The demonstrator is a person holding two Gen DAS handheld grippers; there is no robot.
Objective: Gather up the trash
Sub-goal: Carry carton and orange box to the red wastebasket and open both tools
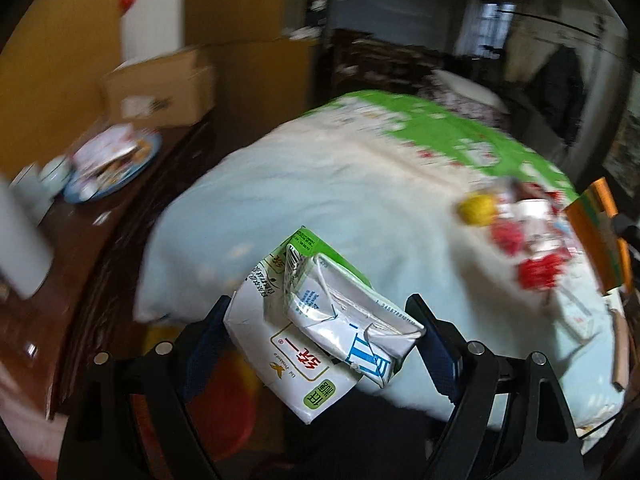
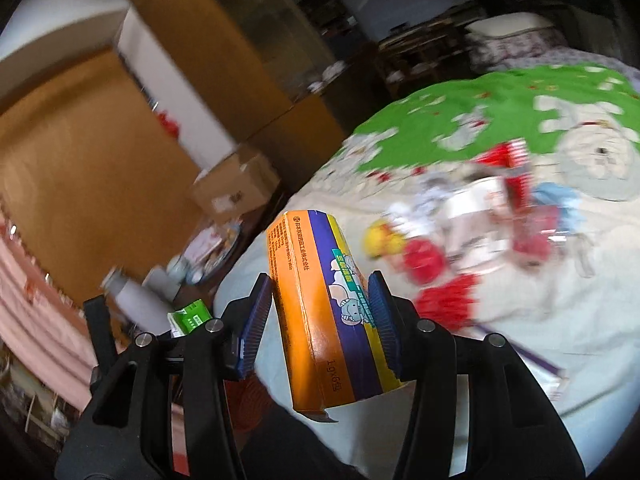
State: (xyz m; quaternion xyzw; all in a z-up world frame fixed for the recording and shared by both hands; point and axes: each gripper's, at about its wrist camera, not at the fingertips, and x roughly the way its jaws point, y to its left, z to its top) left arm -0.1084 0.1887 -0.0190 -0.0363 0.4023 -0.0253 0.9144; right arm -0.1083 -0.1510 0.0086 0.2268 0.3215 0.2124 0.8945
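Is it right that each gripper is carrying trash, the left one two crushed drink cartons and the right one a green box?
Not quite. The right gripper is clamped on an orange, purple and yellow box, not a green one, as the right wrist view shows. The left gripper does carry two crushed drink cartons.

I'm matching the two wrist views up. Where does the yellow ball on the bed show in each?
Left wrist: the yellow ball lies far right, mid-height, beside the red wrappers.
Right wrist: the yellow ball sits right of centre, just past the orange box.
Shared landmark: the cardboard box left of the bed.
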